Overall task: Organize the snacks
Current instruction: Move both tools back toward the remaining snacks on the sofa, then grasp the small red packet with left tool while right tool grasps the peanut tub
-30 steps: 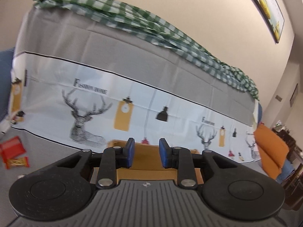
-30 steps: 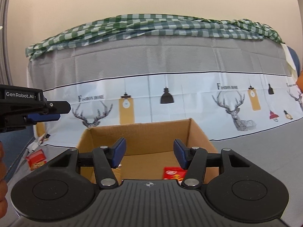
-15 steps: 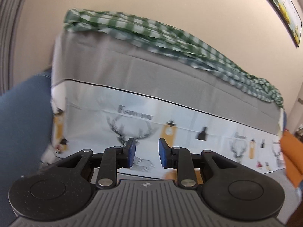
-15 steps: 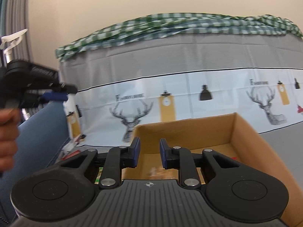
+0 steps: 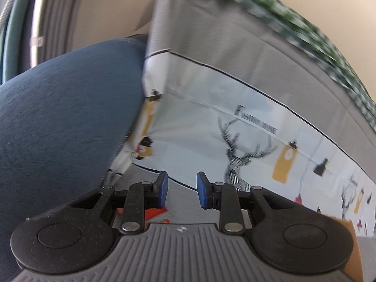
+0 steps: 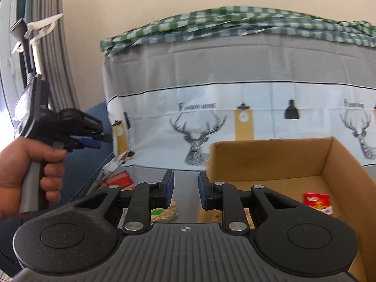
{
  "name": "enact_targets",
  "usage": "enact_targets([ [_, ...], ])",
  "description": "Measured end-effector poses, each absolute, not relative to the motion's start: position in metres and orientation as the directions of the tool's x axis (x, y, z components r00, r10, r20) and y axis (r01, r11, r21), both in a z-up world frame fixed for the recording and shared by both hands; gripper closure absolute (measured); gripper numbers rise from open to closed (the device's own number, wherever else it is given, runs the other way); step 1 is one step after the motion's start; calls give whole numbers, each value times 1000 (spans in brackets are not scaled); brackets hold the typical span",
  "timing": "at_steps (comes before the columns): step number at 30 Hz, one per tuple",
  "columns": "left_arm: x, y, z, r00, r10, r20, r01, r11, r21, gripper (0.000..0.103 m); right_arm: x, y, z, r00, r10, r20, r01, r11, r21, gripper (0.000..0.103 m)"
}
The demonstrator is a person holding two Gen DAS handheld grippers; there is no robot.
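My right claw [image 6: 186,191] has just been closing; its blue rubber pads now stand a narrow gap apart with nothing between them, released and empty. Just below and left of its fingers lies a crinkly clear packet of pale, straw-coloured snack with a green label [image 6: 164,212], flat on the smooth grey cloth [image 6: 185,176]. Further left of it, near the cloth's edge, lies a flat red glossy packet [image 6: 119,178]. To the right of my right claw stands the open brown cardboard box [image 6: 338,164], its walls matt and square-cornered; on its floor lies a shiny red snack sachet with a yellow picture [image 6: 318,203].

My left claw [image 5: 180,191] is likewise unclenched, its ribbed blue pads parted over bare grey cloth, gripping nothing. Just under its left finger peeks a red packet corner [image 5: 156,211]. In the right wrist view my left hand [image 6: 25,166] wraps the grey handle of that black plastic tool, off to the left.

Beyond both claws rises a draped white sheet printed with sketched stags and hanging lamps [image 6: 235,127], creased in folds, grey above. A rumpled green-and-white checked cloth [image 6: 235,21] tops it. Left of it bulges a woven dark blue cushion [image 5: 65,117].
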State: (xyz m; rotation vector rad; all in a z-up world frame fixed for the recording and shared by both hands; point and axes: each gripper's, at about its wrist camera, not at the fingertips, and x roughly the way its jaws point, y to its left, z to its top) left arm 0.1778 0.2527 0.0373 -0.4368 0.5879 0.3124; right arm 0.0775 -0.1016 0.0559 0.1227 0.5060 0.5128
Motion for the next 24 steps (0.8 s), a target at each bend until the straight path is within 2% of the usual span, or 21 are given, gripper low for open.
enact_targets([
  [4,176,274,34,776,161,-610,-430,843,-324,74,80,-70,69,725,541,-426,-468,841,272,79],
  [6,175,283,31,768,157,-620,-443,829,-340,74,86,-50,73,717,548,-431,-468,836,285,74],
  [8,175,291,26,763,138,-632,-454,809,-372,74,94,-28,71,710,545,-446,-460,838,292,53],
  [10,177,295,21,762,112,-638,-454,794,-404,74,103,-9,62,711,533,-458,-444,846,295,41],
  [14,184,298,13,756,107,-646,-459,790,-406,73,121,24,31,724,468,-507,-420,882,214,24],
  [16,189,299,4,746,104,-658,-469,783,-408,71,131,34,12,716,442,-541,-403,894,197,20],
  [20,202,297,-14,715,112,-690,-488,786,-378,63,146,51,-20,698,373,-611,-367,919,141,12],
  [22,208,292,-20,705,136,-696,-483,810,-331,60,148,54,-29,714,346,-609,-358,928,107,9],
  [24,215,288,-26,701,154,-697,-469,835,-287,49,152,56,-37,711,321,-625,-341,936,93,8],
])
